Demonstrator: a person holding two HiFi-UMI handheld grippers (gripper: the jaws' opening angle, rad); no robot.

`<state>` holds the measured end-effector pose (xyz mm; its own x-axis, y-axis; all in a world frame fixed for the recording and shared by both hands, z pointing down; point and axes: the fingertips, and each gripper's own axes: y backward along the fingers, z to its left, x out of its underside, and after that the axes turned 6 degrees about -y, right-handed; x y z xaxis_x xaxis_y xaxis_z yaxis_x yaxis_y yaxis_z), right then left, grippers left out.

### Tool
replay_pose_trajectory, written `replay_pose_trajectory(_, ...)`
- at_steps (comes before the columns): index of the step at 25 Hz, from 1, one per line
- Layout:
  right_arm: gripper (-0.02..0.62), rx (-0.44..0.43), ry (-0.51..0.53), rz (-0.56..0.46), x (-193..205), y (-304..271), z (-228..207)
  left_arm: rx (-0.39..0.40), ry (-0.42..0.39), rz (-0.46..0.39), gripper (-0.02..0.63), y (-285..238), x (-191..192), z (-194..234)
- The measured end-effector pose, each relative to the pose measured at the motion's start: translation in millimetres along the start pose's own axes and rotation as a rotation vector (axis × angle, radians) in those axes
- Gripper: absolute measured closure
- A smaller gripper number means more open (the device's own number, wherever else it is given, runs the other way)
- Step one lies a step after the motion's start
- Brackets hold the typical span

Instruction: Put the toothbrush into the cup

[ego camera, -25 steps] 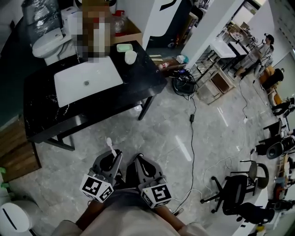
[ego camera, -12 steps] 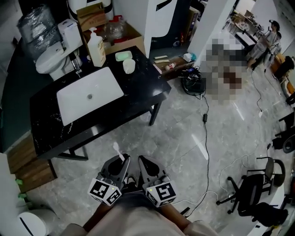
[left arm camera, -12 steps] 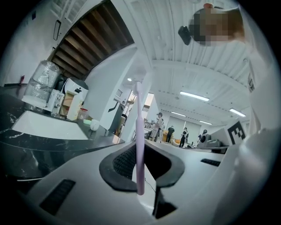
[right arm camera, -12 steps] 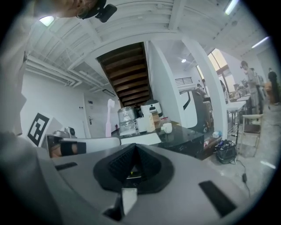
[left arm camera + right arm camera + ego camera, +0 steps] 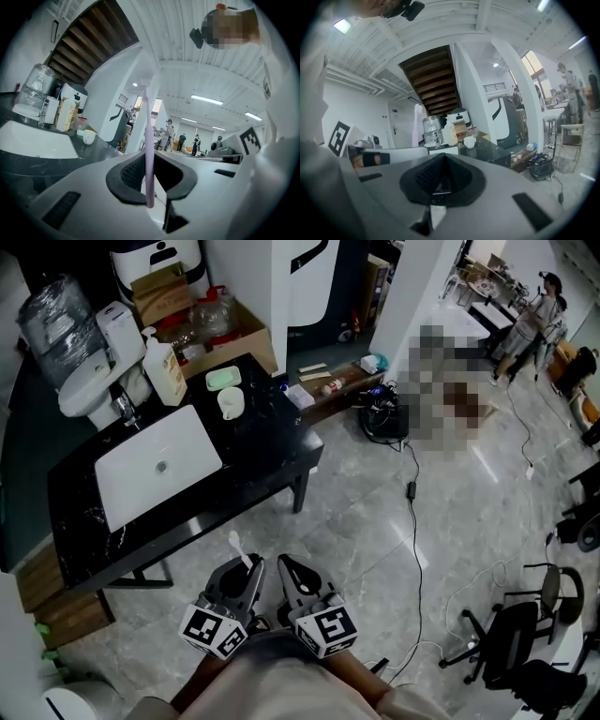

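counter and cup (image 5: 231, 403) sit further left and lower in the head view than half a second ago; both grippers keep their place close to the body.

left gripper (image 5: 149, 180): jaws clamped on the toothbrush (image 5: 149, 154) low on its handle, brush standing upright, head far above the pads.
right gripper (image 5: 443, 176): jaws shut together, nothing between them.

cup stands on the far part of the black counter (image 5: 272, 451), right of the white basin (image 5: 155, 465), well apart from the brush.

risks, as judged:
- grip sits near the handle's end, so the long free length may swing or slip during the carry.
- the cup looks light; a knock on its rim could tip it.
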<state>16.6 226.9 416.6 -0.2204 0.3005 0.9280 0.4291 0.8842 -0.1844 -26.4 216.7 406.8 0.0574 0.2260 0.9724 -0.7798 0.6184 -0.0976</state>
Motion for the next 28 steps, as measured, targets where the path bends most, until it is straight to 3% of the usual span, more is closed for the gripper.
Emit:
replay_pose_trajectory(8,0.589,-0.02,-0.054,-0.014,-4.6,7.9,-53.5,0.008,-0.019,0.032,0.558,-59.8,11.7,-24.2)
replay_pose_trajectory(14,0.589,-0.02,-0.095,-0.002,-3.6,10.2,-79.5,0.008,0.029,0.036,0.558,-83.3,12.6,-32.6)
replay_pose_trajectory(18,0.589,-0.07,-0.139,0.008,-6.5,3.5,-81.7,-0.01,0.007,0.045,0.558,-92.5,6.4,-28.2)
replay_pose_trajectory(28,0.589,-0.116,-0.127,0.011,-29.2,-28.5,-95.4,-0.056,0.035,0.036,0.558,-114.6,2.1,5.9)
